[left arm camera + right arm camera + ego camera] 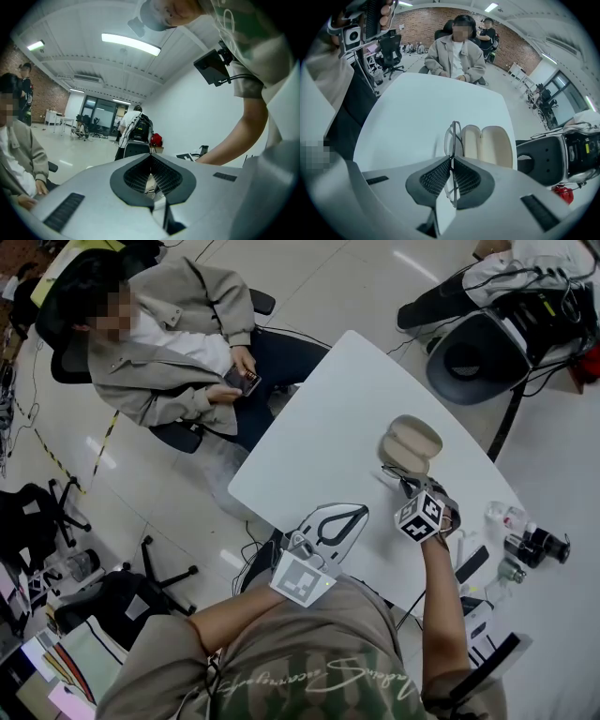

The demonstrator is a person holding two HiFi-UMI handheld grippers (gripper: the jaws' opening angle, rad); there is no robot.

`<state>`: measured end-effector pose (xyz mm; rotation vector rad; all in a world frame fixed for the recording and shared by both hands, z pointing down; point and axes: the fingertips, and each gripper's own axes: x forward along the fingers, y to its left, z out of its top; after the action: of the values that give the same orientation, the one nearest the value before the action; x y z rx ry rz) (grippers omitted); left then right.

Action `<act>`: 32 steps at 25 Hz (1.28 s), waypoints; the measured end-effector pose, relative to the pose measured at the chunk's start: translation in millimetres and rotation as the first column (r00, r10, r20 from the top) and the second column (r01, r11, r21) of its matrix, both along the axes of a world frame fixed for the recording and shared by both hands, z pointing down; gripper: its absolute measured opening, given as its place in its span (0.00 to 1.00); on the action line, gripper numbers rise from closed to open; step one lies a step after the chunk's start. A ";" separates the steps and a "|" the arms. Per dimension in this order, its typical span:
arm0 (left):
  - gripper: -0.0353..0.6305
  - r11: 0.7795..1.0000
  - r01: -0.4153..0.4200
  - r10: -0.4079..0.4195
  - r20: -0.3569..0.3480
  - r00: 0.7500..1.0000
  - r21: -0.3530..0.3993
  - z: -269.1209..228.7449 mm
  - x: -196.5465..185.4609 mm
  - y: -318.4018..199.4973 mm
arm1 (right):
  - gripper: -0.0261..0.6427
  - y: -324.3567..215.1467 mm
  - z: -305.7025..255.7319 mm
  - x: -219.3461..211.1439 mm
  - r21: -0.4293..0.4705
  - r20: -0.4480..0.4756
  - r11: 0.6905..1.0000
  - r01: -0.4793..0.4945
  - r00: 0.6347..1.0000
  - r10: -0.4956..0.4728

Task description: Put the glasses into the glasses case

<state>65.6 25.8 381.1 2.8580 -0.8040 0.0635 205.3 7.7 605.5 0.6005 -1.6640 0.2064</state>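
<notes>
A beige glasses case (411, 443) lies open on the white table (337, 418), also seen in the right gripper view as the case (487, 144). My right gripper (408, 486) is shut on thin-framed glasses (453, 140), held upright just left of the case and above the table. The glasses (397, 480) show faintly at its tips in the head view. My left gripper (328, 526) sits near the table's front edge, close to my body, jaws closed with nothing between them (151, 180); it points up toward the room.
A seated person (178, 343) in a grey jacket holds a phone at the table's far left side. Small bottles and dark items (525, 545) lie on the table's right end. A black office chair (483, 348) stands beyond the table.
</notes>
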 end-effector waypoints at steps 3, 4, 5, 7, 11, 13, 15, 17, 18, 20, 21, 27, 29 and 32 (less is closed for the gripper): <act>0.06 1.000 0.002 -0.002 0.001 1.000 -0.012 1.3 1.5 1.7 | 0.09 -3.9 -1.6 -1.7 0.007 0.007 1.000 0.001 1.000 -0.001; 0.06 1.000 0.002 -0.002 0.000 1.000 -0.011 1.4 2.9 2.1 | 0.09 -4.7 -2.0 -1.5 0.009 0.008 1.000 0.003 1.000 -0.003; 0.06 1.000 0.003 -0.003 -0.001 1.000 -0.007 1.0 4.3 2.5 | 0.09 -5.0 -2.2 -0.9 0.011 0.008 1.000 0.005 1.000 -0.005; 0.06 1.000 0.002 -0.003 -0.004 1.000 -0.002 0.3 5.5 3.1 | 0.09 -4.9 -2.8 0.4 0.015 0.006 1.000 0.005 1.000 -0.005; 0.06 1.000 -0.003 0.003 -0.003 1.000 0.009 -1.9 5.5 3.6 | 0.09 -5.2 -5.7 1.7 0.021 0.003 1.000 -0.003 1.000 0.003; 0.06 1.000 -0.007 0.007 -0.003 1.000 0.008 -2.3 7.2 5.0 | 0.09 -4.8 -6.3 3.9 0.022 0.001 1.000 -0.003 1.000 0.003; 0.06 1.000 -0.009 0.009 -0.001 1.000 0.005 -1.7 8.1 6.1 | 0.09 -4.9 -6.6 6.3 0.025 -0.002 1.000 -0.004 1.000 0.004; 0.06 1.000 -0.007 0.007 -0.003 1.000 0.005 -1.5 8.1 6.6 | 0.09 -5.5 -7.4 7.6 0.027 -0.004 1.000 -0.006 1.000 0.006; 0.06 1.000 -0.006 0.006 -0.003 1.000 0.004 -1.3 8.4 7.0 | 0.09 -5.8 -7.9 8.0 0.029 -0.004 1.000 -0.006 1.000 0.006; 0.06 1.000 -0.006 0.006 0.000 1.000 -0.001 -0.6 9.1 8.5 | 0.09 -6.5 -8.8 9.1 0.033 -0.005 0.999 -0.004 1.000 0.004; 0.06 1.000 -0.005 0.005 0.001 1.000 -0.002 -0.6 9.2 9.0 | 0.09 -7.0 -9.2 9.6 0.034 -0.005 0.999 -0.004 1.000 0.004; 0.06 1.000 0.000 0.000 0.002 1.000 0.008 -2.9 6.7 8.9 | 0.09 -12.7 -13.4 13.1 0.044 -0.004 0.999 -0.013 1.000 0.014; 0.06 1.000 0.003 -0.003 0.003 1.000 0.010 -3.7 5.1 9.0 | 0.09 -14.5 -14.6 14.1 0.047 -0.006 0.999 -0.014 1.000 0.014; 0.06 1.000 0.005 -0.005 0.007 1.000 0.009 -2.6 6.1 10.0 | 0.09 -17.2 -15.6 16.2 0.051 -0.005 0.999 -0.011 1.000 0.011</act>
<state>71.6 35.8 378.5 2.8656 -0.8144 0.0699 221.5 -9.5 589.8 0.6482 -1.6648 0.1704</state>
